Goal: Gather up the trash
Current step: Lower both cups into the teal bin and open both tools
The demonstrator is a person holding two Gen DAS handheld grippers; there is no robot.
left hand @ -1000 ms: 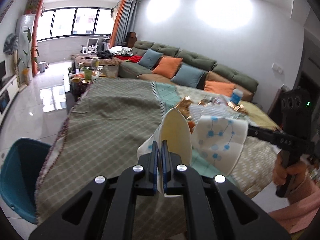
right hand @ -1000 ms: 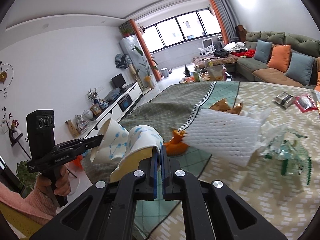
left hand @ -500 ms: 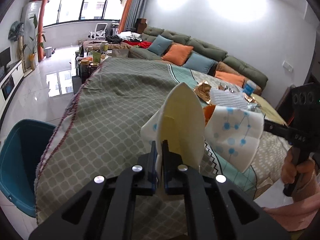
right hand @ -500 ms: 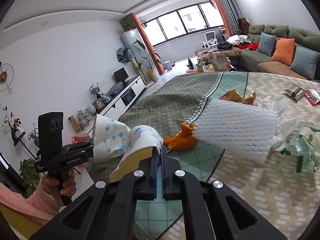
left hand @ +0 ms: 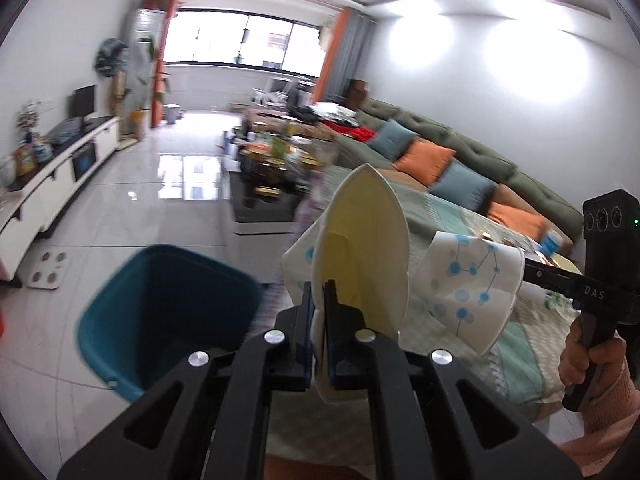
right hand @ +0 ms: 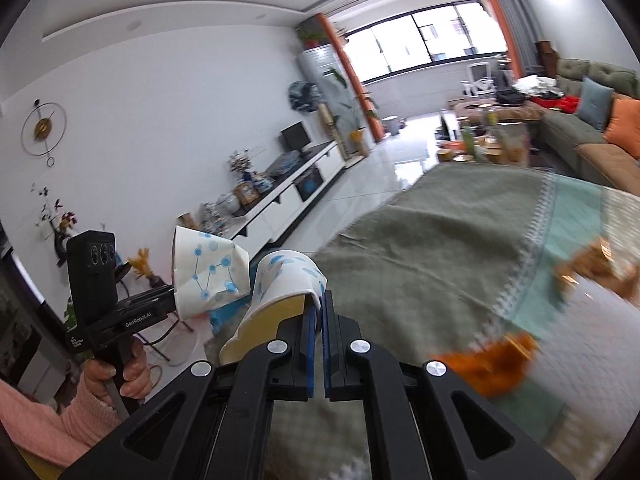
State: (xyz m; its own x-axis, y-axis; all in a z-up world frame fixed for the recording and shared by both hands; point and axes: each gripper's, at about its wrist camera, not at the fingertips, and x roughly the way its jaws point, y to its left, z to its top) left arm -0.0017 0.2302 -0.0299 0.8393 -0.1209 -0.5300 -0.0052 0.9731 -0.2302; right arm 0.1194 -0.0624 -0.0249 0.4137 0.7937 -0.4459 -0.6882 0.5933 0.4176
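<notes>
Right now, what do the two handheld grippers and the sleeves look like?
Both are matte black pistol-grip tools. The left gripper and right gripper have angular cut-out arms with silver bolt heads and blue pads lining the jaws. Each carries a black box with three round lenses on top. The left one reads "GenRobot.AI" in white along its body, and the right one shows "DAS" and a green light. Both sleeves are pink knit.

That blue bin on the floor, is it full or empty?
Looks empty: the left view looks down into the blue bin and shows only dark bare walls. Its very bottom is hidden behind the claw.
</notes>
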